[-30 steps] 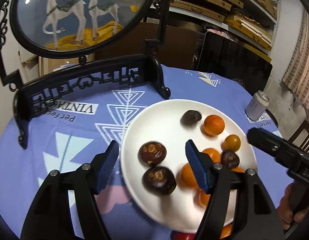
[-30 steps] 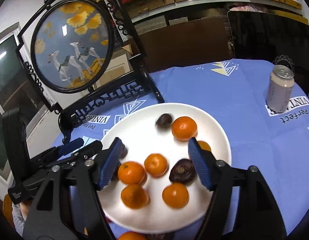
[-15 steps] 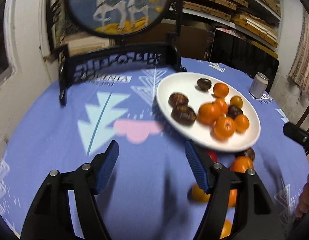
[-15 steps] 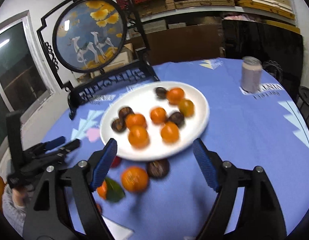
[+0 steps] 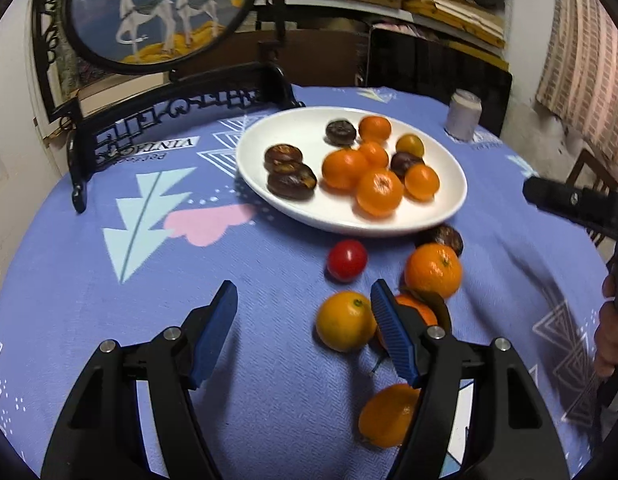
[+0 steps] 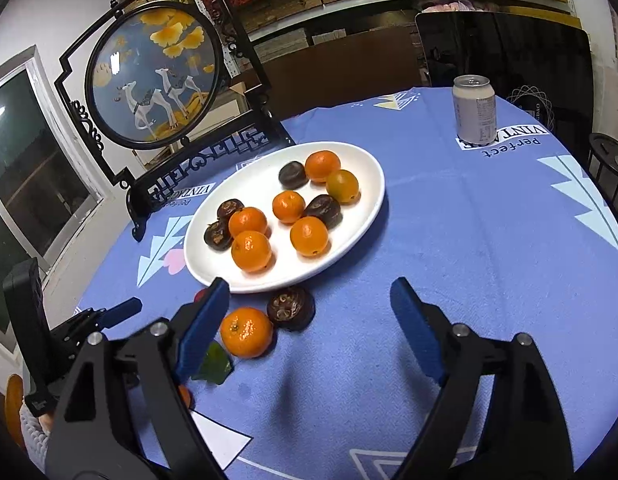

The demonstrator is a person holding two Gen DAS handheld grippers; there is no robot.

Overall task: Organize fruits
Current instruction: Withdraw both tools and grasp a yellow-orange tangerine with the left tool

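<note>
Resting on a white oval ceramic plate (image 6: pixel 373 200): glossy orange mandarins (image 6: pixel 251 251), wrinkled dark-brown water chestnuts (image 6: pixel 323 211); left gripper (image 5: pixel 303 330) and right gripper (image 6: pixel 309 320) fingers parted wide, nothing held, the right's just widened.

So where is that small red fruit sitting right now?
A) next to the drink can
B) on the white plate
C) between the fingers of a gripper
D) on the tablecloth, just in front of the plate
D: the red fruit lies on the blue tablecloth, just off the white plate's near rim.

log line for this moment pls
phase: reaching for loose fruit | left gripper: open, empty | right gripper: open, empty, jaws just widened | white plate: holds fruit | tangerine: on cloth
</note>
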